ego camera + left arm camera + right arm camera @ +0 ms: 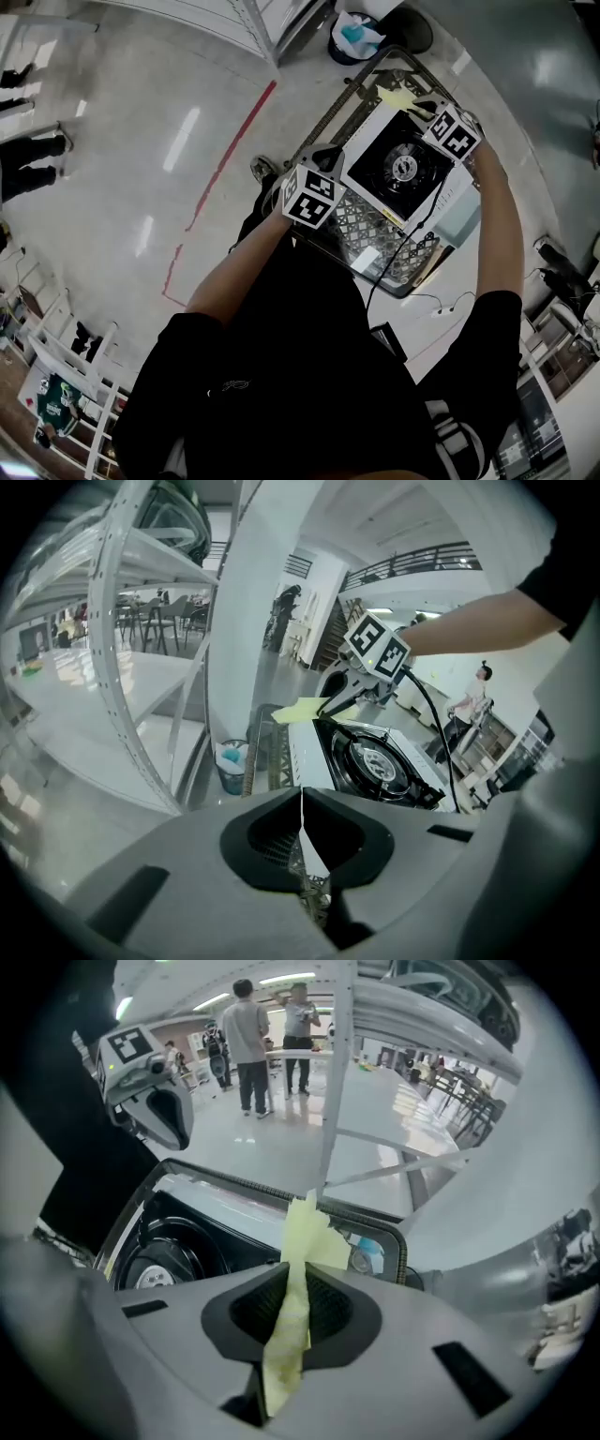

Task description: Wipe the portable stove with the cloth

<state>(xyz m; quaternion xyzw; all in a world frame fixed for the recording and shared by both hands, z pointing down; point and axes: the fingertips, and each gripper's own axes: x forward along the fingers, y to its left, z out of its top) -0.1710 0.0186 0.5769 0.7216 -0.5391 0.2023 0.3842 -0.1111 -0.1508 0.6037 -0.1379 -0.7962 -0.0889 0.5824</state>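
Portable stove (403, 169), white-bodied with a black top and a round burner at its middle, is seen standing on a metal wire cart (375, 239). At its far edge a pale yellow cloth (305, 1241) is held out; whether the cloth touches the stove top cannot be told.

The cloth is pinched by a fold between the fingers of the right gripper (292, 1302), which are closed narrowly on it, and the loose end juts out beyond them. The left gripper (302, 832) is held at the near left of the stove, over the cart's mesh. Its fingers are pressed together with nothing between them.

The step in hand is judged to be the bringing of the cloth onto the stove, with wiping barely begun. For the next move the cloth would need to be lowered flat onto the black top and drawn across it. The raised burner should be skirted so that the loose end is not snagged.
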